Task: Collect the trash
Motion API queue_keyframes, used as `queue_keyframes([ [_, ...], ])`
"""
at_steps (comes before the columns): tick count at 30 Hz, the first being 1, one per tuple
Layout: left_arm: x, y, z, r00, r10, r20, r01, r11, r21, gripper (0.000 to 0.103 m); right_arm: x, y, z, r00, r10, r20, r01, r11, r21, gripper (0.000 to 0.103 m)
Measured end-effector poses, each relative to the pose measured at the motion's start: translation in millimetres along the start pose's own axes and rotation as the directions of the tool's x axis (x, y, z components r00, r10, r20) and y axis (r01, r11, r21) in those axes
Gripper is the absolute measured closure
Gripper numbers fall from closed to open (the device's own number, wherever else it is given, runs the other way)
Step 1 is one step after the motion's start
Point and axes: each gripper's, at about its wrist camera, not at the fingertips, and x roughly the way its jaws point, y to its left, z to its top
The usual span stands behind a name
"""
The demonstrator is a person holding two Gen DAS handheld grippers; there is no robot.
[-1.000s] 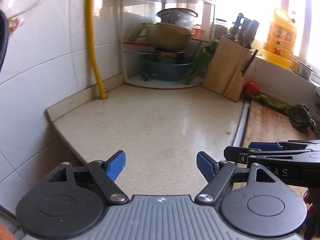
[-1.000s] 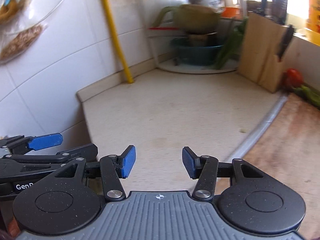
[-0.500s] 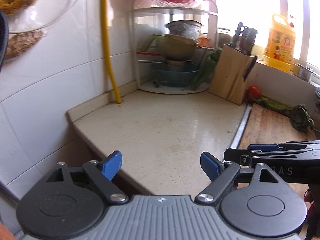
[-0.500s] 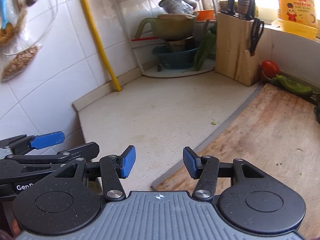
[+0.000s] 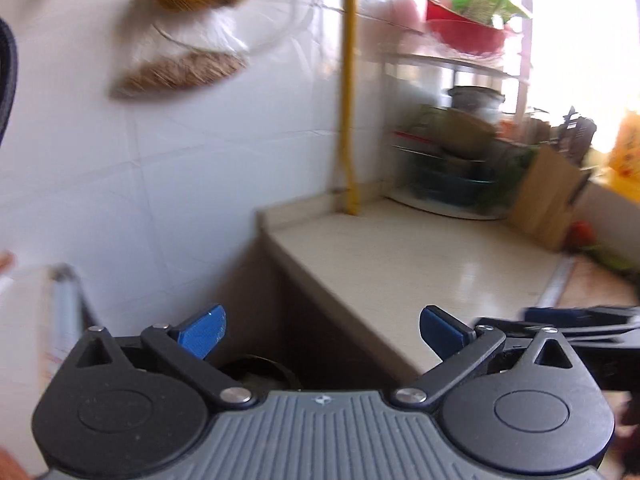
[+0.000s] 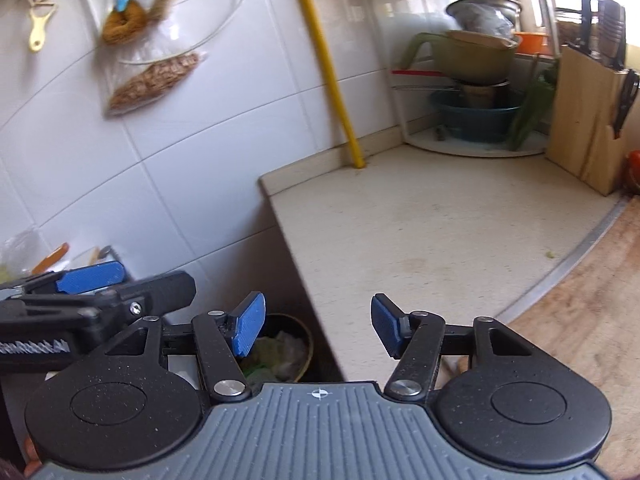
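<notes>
A round trash bin [image 6: 288,354] stands on the floor beside the counter's left end, with pale and green scraps inside; its dark rim [image 5: 256,368] shows low in the left wrist view. My left gripper [image 5: 322,332] hangs over the gap between wall and counter, its jaws opening wide with nothing between them. My right gripper [image 6: 318,328] is over the counter's near left corner, above the bin, its jaws opening and empty. A small green scrap [image 6: 550,255] lies on the counter [image 6: 420,232] by the metal strip.
A white tiled wall [image 6: 180,152] runs along the left, with a yellow pipe [image 6: 328,64] and hanging bags. A corner rack [image 6: 472,92] of pots and a knife block [image 6: 588,120] stand at the back. A wooden board [image 6: 584,320] lies right.
Both views have swung left and pulled back, off the counter and toward the wall. The trash bin has come into view below. Both grippers' jaws have opened wider, the left more so.
</notes>
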Motion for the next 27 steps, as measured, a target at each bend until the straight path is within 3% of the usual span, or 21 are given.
queue_keyframes([
  [3, -16, 11, -2, 0.998, 0.038, 0.058, -0.037, 0.999, -0.01, 0.0, -2, 11, 1, 1.0, 0.006, 0.013, -0.006, 0.999, -0.035, 0.03],
  [7, -25, 23, -3, 0.991, 0.085, 0.1, -0.084, 0.996, -0.021, 0.0, -5, 23, 3, 0.999, 0.035, 0.019, -0.034, 0.998, -0.058, 0.03],
  [9, -18, 29, -5, 0.991, 0.119, 0.061, -0.117, 0.993, -0.029, 0.0, -7, 30, 4, 0.998, 0.051, 0.029, -0.049, 0.996, -0.072, 0.03],
  [15, 10, 37, -10, 0.997, 0.065, -0.046, -0.067, 0.997, -0.044, 0.0, 1, 37, 7, 0.998, 0.062, 0.029, -0.059, 0.995, -0.078, 0.028],
  [20, 27, 45, -12, 0.99, 0.117, -0.078, -0.123, 0.99, -0.066, 0.0, 16, 42, 6, 0.999, 0.035, -0.002, -0.035, 0.996, -0.086, 0.027],
  [27, 49, 51, -17, 0.979, 0.129, -0.157, -0.143, 0.986, -0.085, 0.0, 39, 44, 6, 0.999, 0.001, -0.04, -0.005, 0.996, -0.084, 0.026],
])
